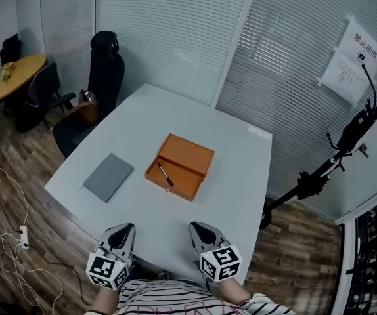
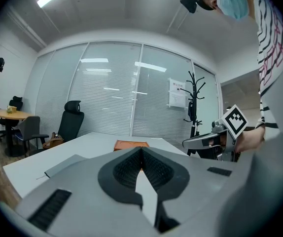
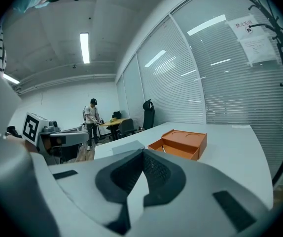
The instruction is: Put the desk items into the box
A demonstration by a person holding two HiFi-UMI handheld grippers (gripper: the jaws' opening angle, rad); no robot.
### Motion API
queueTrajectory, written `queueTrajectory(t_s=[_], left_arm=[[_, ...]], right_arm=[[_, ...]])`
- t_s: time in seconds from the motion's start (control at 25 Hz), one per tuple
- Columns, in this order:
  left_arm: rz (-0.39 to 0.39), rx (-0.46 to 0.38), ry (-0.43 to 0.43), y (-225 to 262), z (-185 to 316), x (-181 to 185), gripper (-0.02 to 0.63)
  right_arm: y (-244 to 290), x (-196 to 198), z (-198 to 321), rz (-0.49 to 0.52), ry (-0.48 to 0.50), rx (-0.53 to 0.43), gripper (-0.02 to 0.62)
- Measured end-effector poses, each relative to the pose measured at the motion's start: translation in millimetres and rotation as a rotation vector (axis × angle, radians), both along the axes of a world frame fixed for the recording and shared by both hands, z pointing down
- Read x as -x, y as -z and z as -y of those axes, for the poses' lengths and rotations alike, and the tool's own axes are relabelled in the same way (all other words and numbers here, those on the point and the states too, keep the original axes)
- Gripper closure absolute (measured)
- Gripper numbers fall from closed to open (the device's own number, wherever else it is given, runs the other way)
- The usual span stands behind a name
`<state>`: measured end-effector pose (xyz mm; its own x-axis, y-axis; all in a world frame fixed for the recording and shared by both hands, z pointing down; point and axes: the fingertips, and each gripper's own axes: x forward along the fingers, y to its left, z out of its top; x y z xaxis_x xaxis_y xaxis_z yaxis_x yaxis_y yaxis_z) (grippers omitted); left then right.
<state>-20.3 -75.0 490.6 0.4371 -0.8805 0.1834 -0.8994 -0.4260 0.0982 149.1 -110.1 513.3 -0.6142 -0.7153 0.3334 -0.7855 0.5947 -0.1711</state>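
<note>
An open orange box (image 1: 187,154) lies mid-table with a dark pen (image 1: 165,174) in its tray. Left of it a grey notebook (image 1: 108,176) lies flat. My left gripper (image 1: 128,228) and right gripper (image 1: 194,226) hover at the table's near edge, well short of both items, each shut with nothing held. In the left gripper view the box (image 2: 130,144) and notebook (image 2: 65,165) lie beyond the left gripper (image 2: 141,150). In the right gripper view the box (image 3: 183,143) and notebook (image 3: 126,148) lie past the right gripper (image 3: 143,152).
The white table (image 1: 234,195) stands against glass walls with blinds. A black office chair (image 1: 103,77) is at its far left corner, a coat stand (image 1: 346,143) at the right. Cables and a power strip (image 1: 23,235) lie on the floor at the left. A person (image 3: 91,117) stands far off.
</note>
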Motion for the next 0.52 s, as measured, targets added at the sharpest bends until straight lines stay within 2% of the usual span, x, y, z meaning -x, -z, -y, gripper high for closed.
queueTrajectory(t_s=[0.52], left_arm=[[0.001, 0.009, -0.002, -1.5, 4.6, -2.3, 0.584]], right_arm=[[-1.5, -3.1, 9.0, 0.001, -0.003, 0.008, 0.571]])
